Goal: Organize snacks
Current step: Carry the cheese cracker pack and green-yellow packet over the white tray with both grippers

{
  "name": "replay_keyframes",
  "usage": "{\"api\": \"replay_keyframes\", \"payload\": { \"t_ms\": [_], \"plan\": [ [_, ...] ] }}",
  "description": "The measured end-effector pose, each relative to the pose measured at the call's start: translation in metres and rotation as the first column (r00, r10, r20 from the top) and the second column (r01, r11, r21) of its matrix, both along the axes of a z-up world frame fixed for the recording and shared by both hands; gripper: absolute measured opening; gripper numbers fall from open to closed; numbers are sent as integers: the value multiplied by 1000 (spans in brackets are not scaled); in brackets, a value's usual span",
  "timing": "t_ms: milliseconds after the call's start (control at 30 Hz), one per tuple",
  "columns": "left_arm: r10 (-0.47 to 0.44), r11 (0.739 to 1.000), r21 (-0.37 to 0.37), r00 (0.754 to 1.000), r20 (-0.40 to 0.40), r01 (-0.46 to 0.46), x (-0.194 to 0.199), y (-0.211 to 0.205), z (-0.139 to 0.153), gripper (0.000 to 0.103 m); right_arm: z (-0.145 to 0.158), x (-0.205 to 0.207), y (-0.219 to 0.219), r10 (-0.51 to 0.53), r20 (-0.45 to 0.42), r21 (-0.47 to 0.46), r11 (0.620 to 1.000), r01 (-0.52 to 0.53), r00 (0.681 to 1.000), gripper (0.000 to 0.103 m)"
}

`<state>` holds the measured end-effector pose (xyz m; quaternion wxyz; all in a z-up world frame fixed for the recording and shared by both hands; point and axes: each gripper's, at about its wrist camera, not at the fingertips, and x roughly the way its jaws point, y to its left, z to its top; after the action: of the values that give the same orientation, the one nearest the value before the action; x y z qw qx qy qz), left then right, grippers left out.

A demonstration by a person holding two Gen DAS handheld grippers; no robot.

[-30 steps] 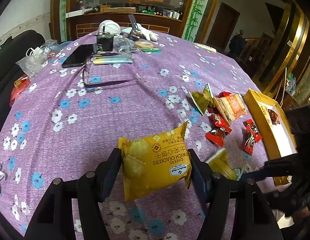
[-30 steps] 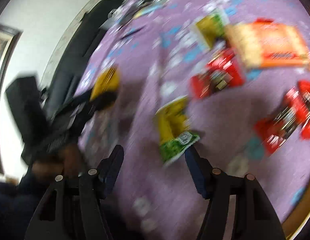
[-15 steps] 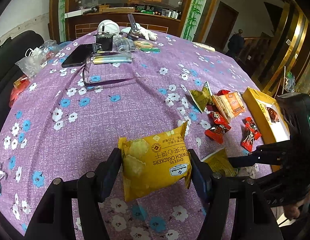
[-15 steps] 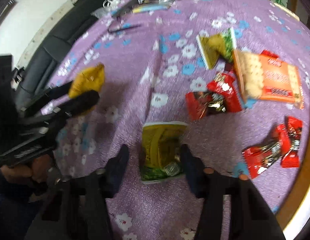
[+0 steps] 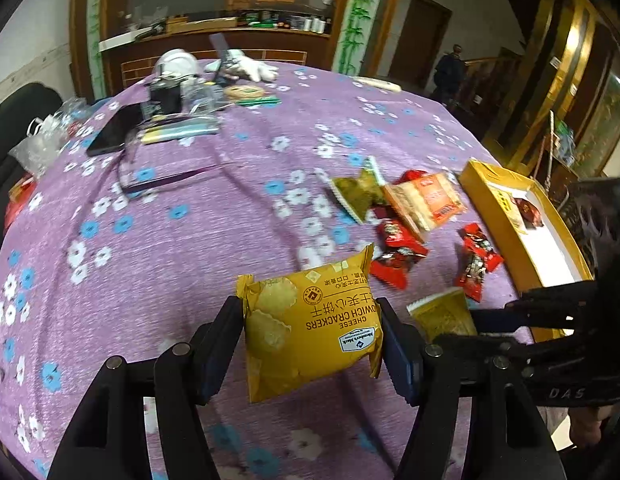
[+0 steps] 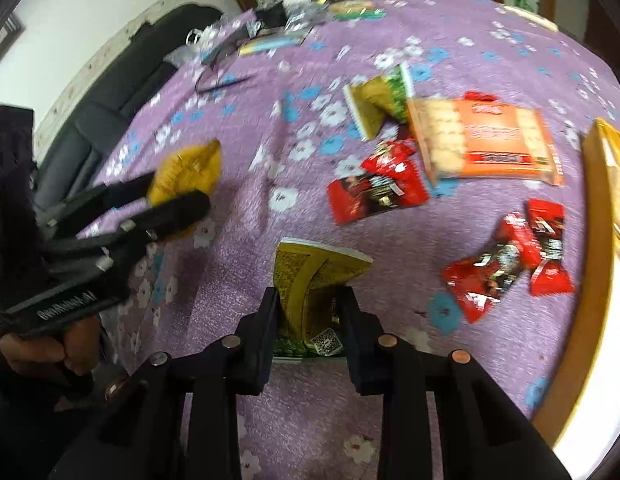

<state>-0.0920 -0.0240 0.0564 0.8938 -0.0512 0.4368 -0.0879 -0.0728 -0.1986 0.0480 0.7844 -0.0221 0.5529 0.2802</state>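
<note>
Two packets now held: right gripper [image 6: 308, 312] has just closed its jaws onto the green-yellow packet [image 6: 310, 276], lifting it off the purple cloth [image 6: 238, 208]; left gripper [image 5: 310, 340] clamps the cheese cracker pack [image 5: 310, 328]. Yellow box [image 5: 506, 200] likely next.

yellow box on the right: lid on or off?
Off. The yellow box lies open-topped on the purple tablecloth; its white inside shows, with one red snack in it. No lid visible.
</note>
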Motion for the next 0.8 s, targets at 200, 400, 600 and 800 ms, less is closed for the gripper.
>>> {"api": "replay_keyframes", "payload": {
  "t_ms": [200, 400, 600, 800],
  "plan": [
    [-71, 997, 32, 997, 18, 70, 2, -32, 7, 69, 15, -8, -24, -58, 34, 29, 998, 57, 998, 25],
    [-127, 990, 63, 991, 32, 124, 4, -58, 14, 69, 22, -10, -52, -124, 26, 64, 990, 122, 992, 6],
    [-110, 992, 62, 994, 27, 108, 8, -63, 15, 69, 22, -10, -66, -149, 12, 65, 987, 148, 989, 6],
    [-83, 995, 58, 996, 27, 82, 2, -56, 16, 69, 16, -1, -69, -176, -43, 86, 980, 179, 984, 14]
  ]
}}
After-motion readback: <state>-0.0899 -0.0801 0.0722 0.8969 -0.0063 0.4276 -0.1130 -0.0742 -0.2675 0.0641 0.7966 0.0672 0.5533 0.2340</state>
